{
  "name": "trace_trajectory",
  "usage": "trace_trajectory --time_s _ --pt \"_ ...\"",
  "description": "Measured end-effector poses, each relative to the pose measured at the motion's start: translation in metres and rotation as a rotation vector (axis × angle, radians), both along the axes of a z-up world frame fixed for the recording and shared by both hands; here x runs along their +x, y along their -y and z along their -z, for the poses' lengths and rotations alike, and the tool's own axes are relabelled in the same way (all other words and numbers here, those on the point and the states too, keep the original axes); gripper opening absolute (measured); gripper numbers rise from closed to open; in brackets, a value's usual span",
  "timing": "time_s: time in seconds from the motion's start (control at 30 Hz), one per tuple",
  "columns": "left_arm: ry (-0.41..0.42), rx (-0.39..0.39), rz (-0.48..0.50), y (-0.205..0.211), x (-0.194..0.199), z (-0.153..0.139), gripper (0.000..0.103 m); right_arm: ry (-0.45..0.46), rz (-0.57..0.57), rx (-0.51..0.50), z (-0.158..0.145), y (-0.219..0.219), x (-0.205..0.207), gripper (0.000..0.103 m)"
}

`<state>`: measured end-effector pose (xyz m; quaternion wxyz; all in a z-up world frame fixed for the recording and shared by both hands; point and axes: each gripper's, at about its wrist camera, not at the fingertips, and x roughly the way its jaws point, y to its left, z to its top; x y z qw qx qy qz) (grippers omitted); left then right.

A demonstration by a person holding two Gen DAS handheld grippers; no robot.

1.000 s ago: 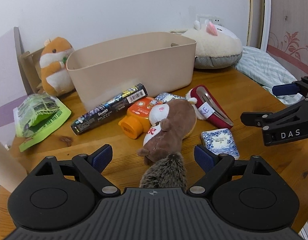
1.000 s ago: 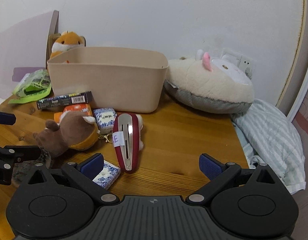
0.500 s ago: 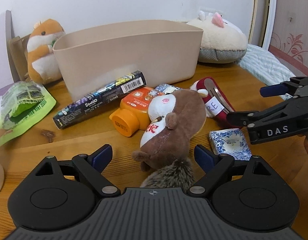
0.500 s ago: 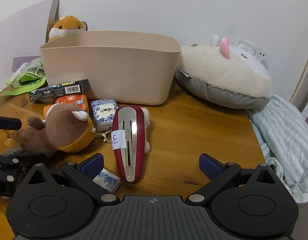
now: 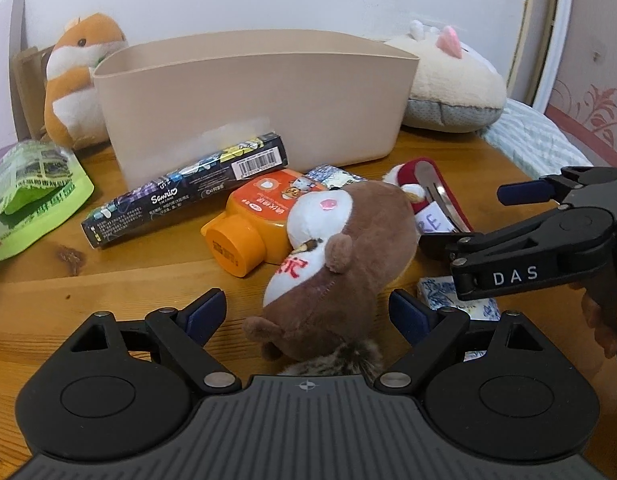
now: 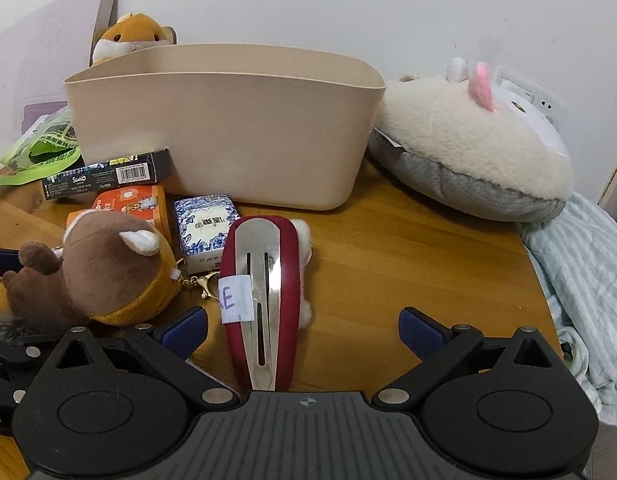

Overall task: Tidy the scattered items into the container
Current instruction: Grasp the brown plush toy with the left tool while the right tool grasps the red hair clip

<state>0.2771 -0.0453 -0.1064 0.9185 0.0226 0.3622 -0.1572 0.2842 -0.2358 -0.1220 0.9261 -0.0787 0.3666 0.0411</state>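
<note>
both grippers wide open, empty

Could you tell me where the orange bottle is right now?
In the left wrist view the orange bottle lies centre, between the dark box and the brown plush toy.

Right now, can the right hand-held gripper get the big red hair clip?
Probably yes. The red hair clip lies flat on the table, directly between the open fingers of the right hand-held gripper, with nothing on top of it. The brown plush squirrel sits just beside it, clear of the path.
</note>
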Motion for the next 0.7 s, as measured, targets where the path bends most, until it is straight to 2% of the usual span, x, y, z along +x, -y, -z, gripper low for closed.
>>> trace_trajectory --time_s 0.2,0.33,0.37,0.43,0.5,0.57,0.67,0.7 --pt "-0.024 -0.045 -0.016 -0.002 0.009 0.004 0.090 -0.005 0.008 0.013 0.004 0.003 0.010 0.103" --pt "-0.023 -0.059 -0.015 -0.001 0.010 0.004 0.087 -0.016 0.019 0.043 0.007 0.008 0.014 0.095" --pt "-0.023 -0.063 -0.012 -0.001 0.010 0.004 0.083 -0.020 0.020 0.052 0.008 0.009 0.015 0.093" --pt "-0.023 -0.073 -0.001 0.000 0.008 0.003 0.074 -0.028 0.022 0.068 0.010 0.010 0.016 0.087" --pt "-0.024 -0.078 0.008 0.001 0.007 0.002 0.057 -0.035 0.023 0.080 0.011 0.011 0.016 0.079" --pt "-0.025 -0.078 0.007 0.002 0.006 0.001 0.054 -0.036 0.025 0.096 0.012 0.012 0.015 0.074" --pt "-0.026 -0.086 0.005 0.002 0.005 0.001 0.051 -0.036 0.016 0.119 0.011 0.014 0.013 0.056" --pt "-0.027 -0.089 0.003 0.002 0.005 0.001 0.050 -0.035 0.013 0.118 0.010 0.015 0.012 0.046"
